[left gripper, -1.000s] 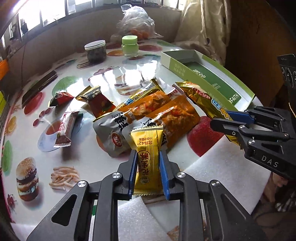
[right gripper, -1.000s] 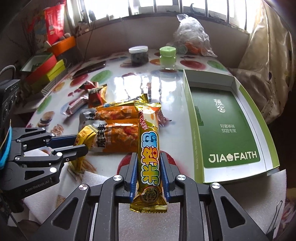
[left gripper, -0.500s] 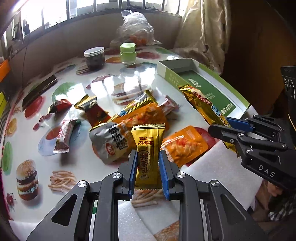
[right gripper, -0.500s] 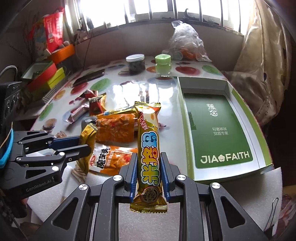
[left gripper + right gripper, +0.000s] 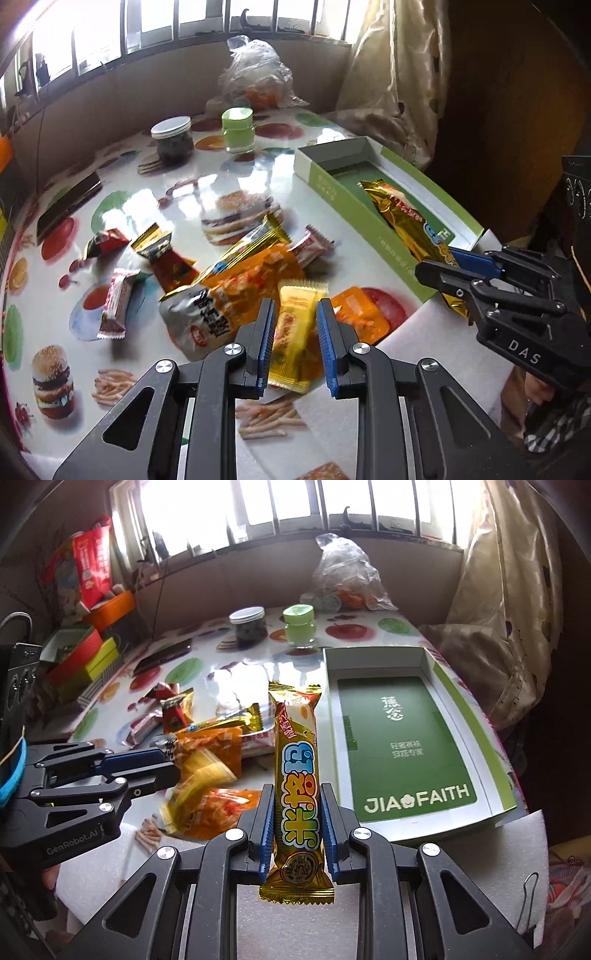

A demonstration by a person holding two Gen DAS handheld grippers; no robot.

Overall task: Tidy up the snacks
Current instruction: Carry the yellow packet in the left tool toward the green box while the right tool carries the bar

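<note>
- Snacks, left wrist: yellow packet clamped in left gripper, lifted clear of the pile since a second ago. Orange pouch now uncovered on table.
- Right wrist: gold bar clenched in right gripper, raised, now beside the box. Box empty here.
- Both picks done; drop into box likely next.

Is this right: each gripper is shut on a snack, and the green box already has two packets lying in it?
Not quite. The green box is empty, as the right wrist view shows: only its printed green floor is visible. The rest holds: the left gripper is shut on a small yellow packet, and the right gripper is shut on the long gold bar.
</note>
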